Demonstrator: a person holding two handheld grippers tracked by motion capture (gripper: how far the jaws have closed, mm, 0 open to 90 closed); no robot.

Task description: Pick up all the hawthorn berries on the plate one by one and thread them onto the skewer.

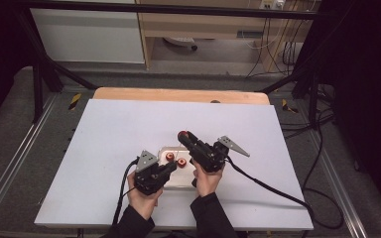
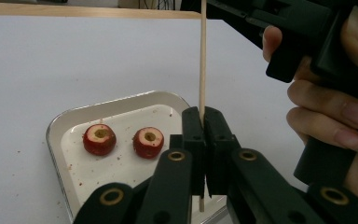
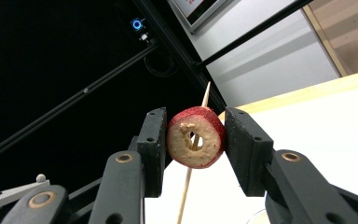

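My left gripper is shut on a thin wooden skewer that stands upright over the near corner of a small metal tray. Two red cored fruits lie in the tray with their holes facing up. My right gripper is shut on a third red cored fruit, its hole turned toward the camera. The skewer runs behind that fruit, its tip showing above it. In the high view the right gripper holds the fruit above the tray, beside the left gripper.
The tray sits near the middle front of a white tabletop with a wooden strip along its far edge. Black frame bars and cables surround the table. The right hand and its gripper body are close beside the skewer.
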